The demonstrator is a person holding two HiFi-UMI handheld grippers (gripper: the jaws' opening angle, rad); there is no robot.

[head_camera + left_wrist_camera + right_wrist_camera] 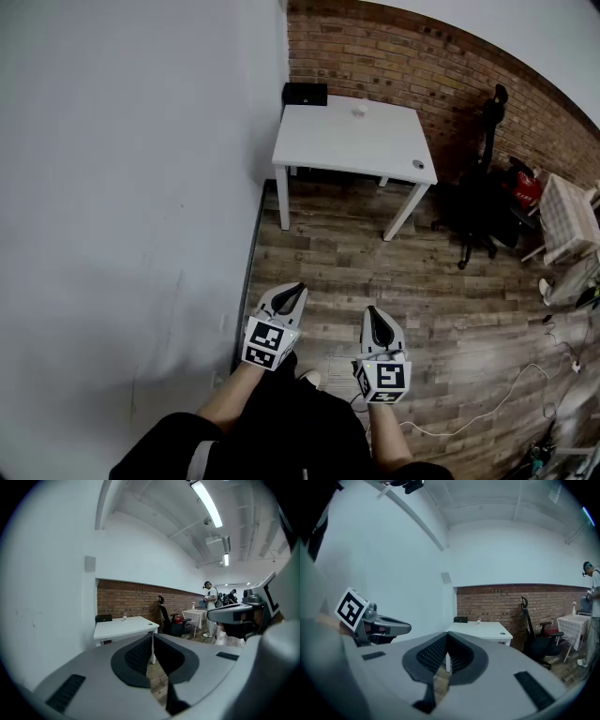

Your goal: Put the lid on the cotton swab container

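Cotton swab container (359,110) sits far off on the white worktop (347,141), and both hand-held grippers are shut and empty.
In the upper centre of the head view, the container is just a small pale speck near the worktop's far edge. A small round item (418,164) lies well apart from it by the right front corner, too tiny to identify. Left hand-held gripper (292,295) and right hand-held gripper (377,323) hang low in the frame over the wooden floor (450,309), well away from the worktop, jaws pressed together with nothing between them. A black box (305,94) sits at the worktop's far left corner, and a black chair (483,197) stands to the right by the brick wall (394,47).
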